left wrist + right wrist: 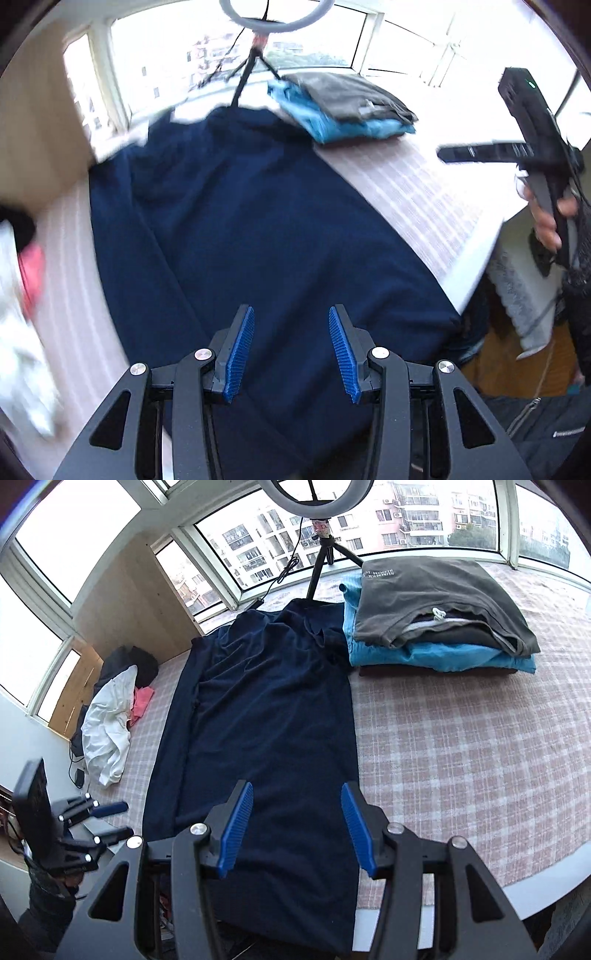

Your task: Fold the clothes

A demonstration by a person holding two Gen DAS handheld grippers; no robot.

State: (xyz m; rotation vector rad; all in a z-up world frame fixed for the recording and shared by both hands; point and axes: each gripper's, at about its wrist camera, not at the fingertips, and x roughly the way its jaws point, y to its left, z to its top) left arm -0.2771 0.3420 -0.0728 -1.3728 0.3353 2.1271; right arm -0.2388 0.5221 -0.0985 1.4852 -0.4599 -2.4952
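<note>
Right wrist cam: navy garment (266, 709) lies lengthwise on the plaid bed cover (461, 746), its near end hanging over the bed edge. Right gripper (297, 827) hovers above it, jaws apart, nothing btwn them. Left gripper (110, 823) off to the left, also apart & empty. Folded stack w/ grey top (439, 594) over blue items (443, 653) sits just beside the garment's far end. White cloth (107, 731) & pink item (142, 701) lie at left. Ring light tripod (321, 557) by window.
</note>
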